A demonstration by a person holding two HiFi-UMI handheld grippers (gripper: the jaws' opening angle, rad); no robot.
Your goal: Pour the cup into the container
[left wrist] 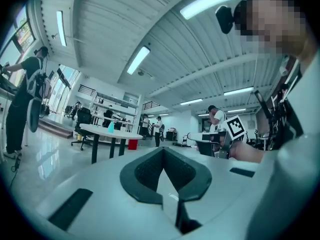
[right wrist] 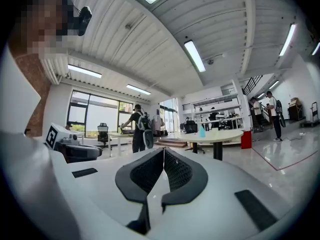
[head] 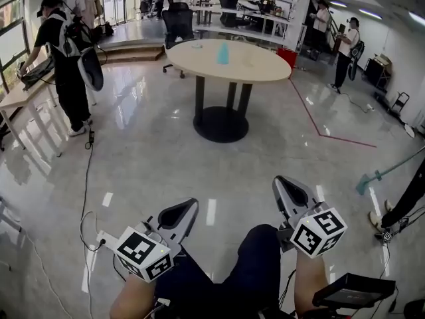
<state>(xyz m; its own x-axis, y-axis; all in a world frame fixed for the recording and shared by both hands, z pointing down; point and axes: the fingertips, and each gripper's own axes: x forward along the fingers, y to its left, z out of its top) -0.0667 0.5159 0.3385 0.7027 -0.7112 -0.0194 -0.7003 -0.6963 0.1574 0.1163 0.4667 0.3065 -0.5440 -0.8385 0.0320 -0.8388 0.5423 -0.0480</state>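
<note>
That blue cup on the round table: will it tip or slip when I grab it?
The blue cup looks taller than wide, so a high nudge may tip it. It seems translucent plastic, probably light and a bit slick. From this distance, contents cannot be told.

The white-and-black left tongs [head: 182,212] and the matching right tongs [head: 287,193] point level ahead, side by side, jaws pressed together on nothing. Bare forearms [head: 133,301] extend behind them.
</note>
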